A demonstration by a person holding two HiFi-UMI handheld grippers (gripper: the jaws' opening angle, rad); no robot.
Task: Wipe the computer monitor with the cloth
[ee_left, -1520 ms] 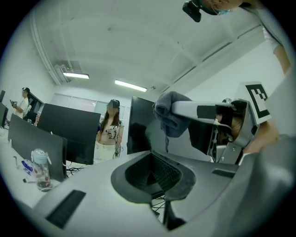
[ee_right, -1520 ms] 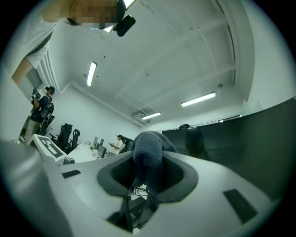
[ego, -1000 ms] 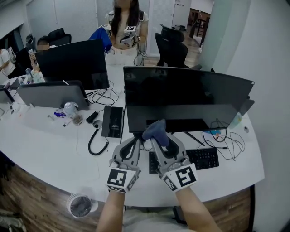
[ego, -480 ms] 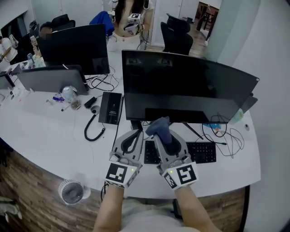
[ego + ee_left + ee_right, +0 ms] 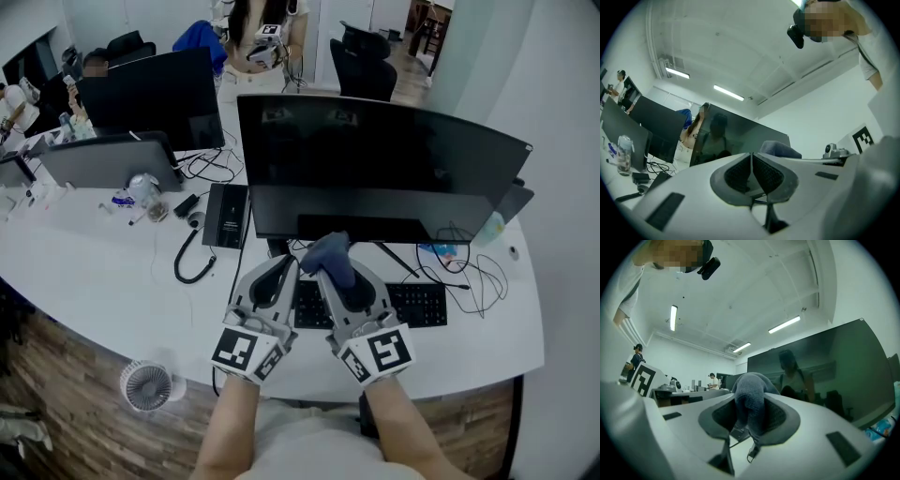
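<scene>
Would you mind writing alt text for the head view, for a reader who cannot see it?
Seen from above, the right gripper grips a bunched blue-grey cloth in front of a large dark monitor on a white desk. The left gripper, shut and empty, is close beside it, above a black keyboard.

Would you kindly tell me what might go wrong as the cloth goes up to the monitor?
1. The cloth sits bunched in the right gripper, with only a small wad past the tips, so hard plastic might scrape the monitor.
2. The empty, shut left gripper hangs close beside it and might bump the screen's lower edge.
</scene>
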